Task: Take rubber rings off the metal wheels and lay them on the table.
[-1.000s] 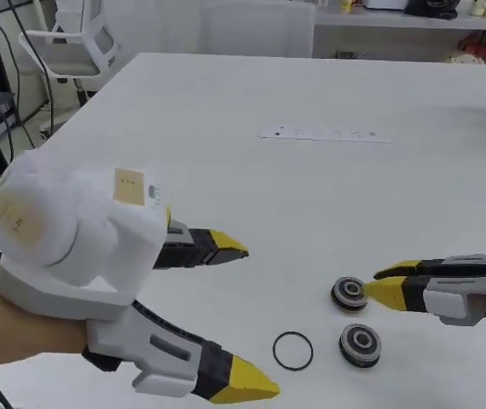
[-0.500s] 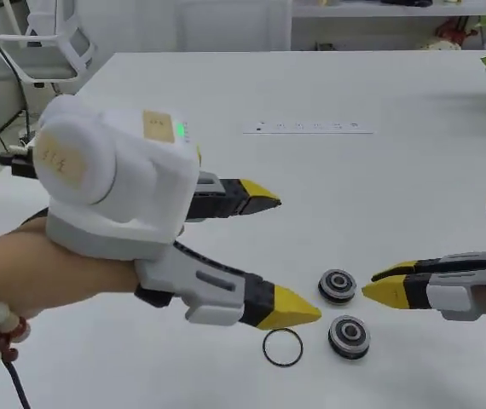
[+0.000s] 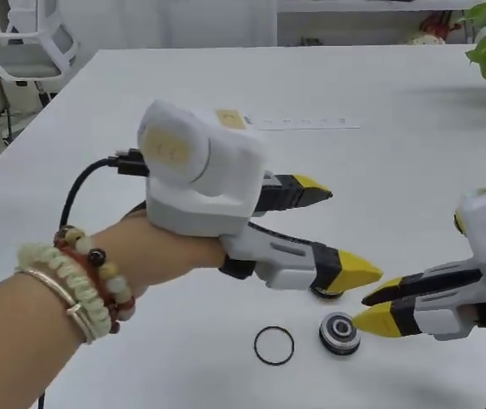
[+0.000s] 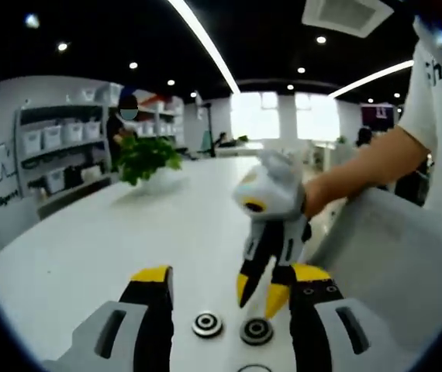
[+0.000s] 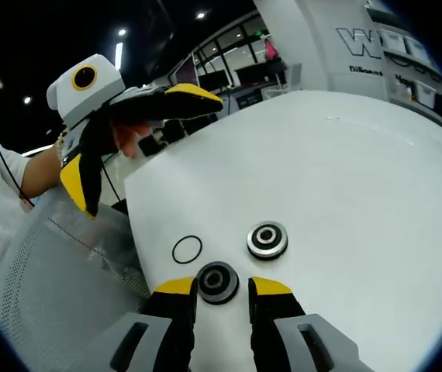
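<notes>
**Op:** Stock check, pls. What's on the bench?

**Log:**
- Item 1: loose rubber ring (image 3: 274, 345). Lower centre of head view, flat on the table (image 3: 183, 94), touching nothing.
- Item 2: near wheel (image 3: 340, 331). Just right of that ring, lying flat.
- Item 3: far wheel (image 3: 326, 294). Just above item 2 in frame, partly hidden under the lower jaw of yr left gripper (image 3: 337, 232).
- Which wheel wears a ring: too small to tell.

**Op:** And the grippers?

**Log:**
- Left gripper: mid-frame in head view, jaws spread wide, empty, hanging over the far wheel.
- Right gripper (image 3: 373, 308): lower right of head view, jaws parted, nothing clamped. In the right gripper view the near wheel (image 5: 217, 280) sits bottom centre, right at yr two tips.

**Op:** What can go wrong from here?

**Log:** Judgement only.
1. The wheels are small, round and loose. If you close the right jaws off-centre, the near wheel will prob. squirt out and skid or roll away.
2. Both sets of tips crowd the same spot. Push either one in carelessly and they may clash, or nudge a wheel.
3. Yr left lower jaw blocks the far wheel from the head view. If you lower it blind, you could knock the wheel into item 2.
4. The loose ring lies near the work. A sweeping jaw could drag it along the table.
5. A ring is thin and stretchy. With a shallow pinch it may slip off the tip or snap back onto the rim.
</notes>
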Demonstrator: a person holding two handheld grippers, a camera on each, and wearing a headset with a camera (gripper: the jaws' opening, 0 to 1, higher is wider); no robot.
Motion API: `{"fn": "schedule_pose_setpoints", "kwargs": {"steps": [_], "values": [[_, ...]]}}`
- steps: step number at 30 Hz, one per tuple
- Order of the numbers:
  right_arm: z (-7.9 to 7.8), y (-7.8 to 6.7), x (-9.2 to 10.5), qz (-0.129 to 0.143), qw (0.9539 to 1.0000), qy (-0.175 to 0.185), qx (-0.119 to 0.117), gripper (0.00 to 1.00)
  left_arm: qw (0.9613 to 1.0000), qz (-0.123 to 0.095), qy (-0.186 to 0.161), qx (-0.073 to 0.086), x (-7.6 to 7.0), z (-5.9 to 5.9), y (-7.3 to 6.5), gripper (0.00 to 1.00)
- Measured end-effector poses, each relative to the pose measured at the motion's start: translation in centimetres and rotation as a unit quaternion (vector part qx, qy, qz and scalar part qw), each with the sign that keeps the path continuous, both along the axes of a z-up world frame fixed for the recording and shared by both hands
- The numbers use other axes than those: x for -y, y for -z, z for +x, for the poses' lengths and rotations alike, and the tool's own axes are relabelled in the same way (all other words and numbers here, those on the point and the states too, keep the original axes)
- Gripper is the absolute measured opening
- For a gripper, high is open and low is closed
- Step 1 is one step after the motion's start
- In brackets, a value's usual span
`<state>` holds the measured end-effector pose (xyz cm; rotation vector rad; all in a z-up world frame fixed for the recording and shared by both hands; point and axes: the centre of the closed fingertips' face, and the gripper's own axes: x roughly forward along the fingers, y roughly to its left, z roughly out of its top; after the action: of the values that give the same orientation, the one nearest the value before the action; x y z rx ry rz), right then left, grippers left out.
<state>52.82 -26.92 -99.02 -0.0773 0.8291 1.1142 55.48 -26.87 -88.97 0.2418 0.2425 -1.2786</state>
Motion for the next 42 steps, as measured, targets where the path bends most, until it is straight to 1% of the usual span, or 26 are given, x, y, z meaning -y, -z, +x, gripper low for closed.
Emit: {"fn": "schedule_pose_setpoints", "kwargs": {"steps": [2,5,6,7,8,9,10,12,13,17,18,19,20,22,24,27,29,31,32,35,36,37,39,42], "values": [[-0.1,0.1,0.0,-0.002,1.0000,-0.003,-0.001,0.24,0.9999,0.000,-0.013,0.004,0.1,0.3,0.9,0.58],[-0.3,0.4,0.1,-0.006,0.9999,-0.007,-0.003,0.25,0.9998,0.000,-0.020,0.005,0.1,0.1,2.4,0.59],[-0.3,0.5,0.1,-0.007,0.9999,-0.009,-0.003,0.25,0.9998,0.005,-0.020,0.005,0.0,0.0,2.8,0.57],[-0.3,0.5,0.1,-0.007,0.9999,-0.010,-0.003,0.26,0.9998,0.016,-0.012,0.007,-0.1,-0.3,3.6,0.55],[-0.4,0.7,0.0,-0.008,0.9999,-0.013,-0.002,0.26,0.9997,0.024,-0.007,0.007,-0.1,-0.6,4.1,0.54],[-0.4,0.7,0.0,-0.009,0.9999,-0.014,-0.003,0.26,0.9994,0.034,-0.004,-0.004,-0.2,-0.9,4.9,0.52],[-0.5,0.8,0.0,-0.010,0.9998,-0.017,-0.004,0.26,0.9993,0.036,-0.002,-0.010,-0.2,-1.0,5.3,0.51],[-0.7,0.9,-0.1,-0.012,0.9996,-0.024,-0.001,0.26,0.9992,0.038,0.000,-0.011,-0.2,-1.2,5.7,0.50],[-0.7,0.9,-0.1,-0.014,0.9995,-0.027,0.000,0.26,0.9991,0.042,0.002,-0.010,-0.2,-1.3,6.1,0.49],[-0.8,1.3,0.0,-0.024,0.9992,-0.033,0.004,0.25,0.9986,0.053,0.008,-0.008,0.0,-1.5,6.9,0.42],[-0.8,1.3,0.0,-0.025,0.9991,-0.032,0.005,0.25,0.9982,0.059,0.005,-0.002,0.0,-1.5,7.2,0.40],[-0.8,1.5,0.1,-0.027,0.9991,-0.034,0.005,0.25,0.9977,0.067,0.006,0.008,-0.1,-1.5,7.5,0.39],[-0.8,1.6,0.1,-0.028,0.9990,-0.035,0.006,0.25,0.9975,0.070,0.007,0.011,-0.1,-1.5,7.7,0.39],[-1.0,1.9,0.1,-0.033,0.9987,-0.040,0.002,0.24,0.9965,0.081,0.017,0.009,0.0,-1.9,8.4,0.38],[-1.2,2.1,0.1,-0.034,0.9984,-0.045,-0.001,0.24,0.9961,0.086,0.018,0.009,0.0,-2.0,8.8,0.36],[-1.3,2.3,0.0,-0.041,0.9977,-0.053,0.004,0.24,0.9960,0.088,0.016,0.005,0.0,-2.1,9.3,0.32],[-1.3,2.4,0.0,-0.044,0.9974,-0.057,0.007,0.23,0.9956,0.092,0.020,0.002,0.1,-2.4,9.7,0.29],[-1.1,2.5,0.1,-0.047,0.9970,-0.060,0.014,0.23,0.9945,0.102,0.021,0.012,0.1,-2.4,10.1,0.26],[-1.0,2.6,0.1,-0.047,0.9969,-0.061,0.016,0.24,0.9942,0.105,0.021,0.012,0.1,-2.4,10.4,0.25],[-1.0,2.7,0.1,-0.051,0.9960,-0.068,0.027,0.24,0.9939,0.108,0.021,0.006,0.0,-2.4,10.8,0.25],[-1.0,2.7,0.1,-0.052,0.9957,-0.071,0.029,0.24,0.9939,0.108,0.020,0.001,0.0,-2.4,11.0,0.24],[-1.0,2.7,0.1,-0.052,0.9955,-0.072,0.031,0.24,0.9946,0.101,0.021,-0.005,0.1,-2.5,10.9,0.22],[-1.0,2.8,0.0,-0.053,0.9953,-0.075,0.032,0.24,0.9950,0.097,0.015,-0.019,0.0,-2.5,11.0,0.20],[-1.0,2.8,-0.1,-0.050,0.9953,-0.076,0.032,0.23,0.9954,0.092,0.017,-0.022,0.1,-2.7,11.1,0.18]]}}
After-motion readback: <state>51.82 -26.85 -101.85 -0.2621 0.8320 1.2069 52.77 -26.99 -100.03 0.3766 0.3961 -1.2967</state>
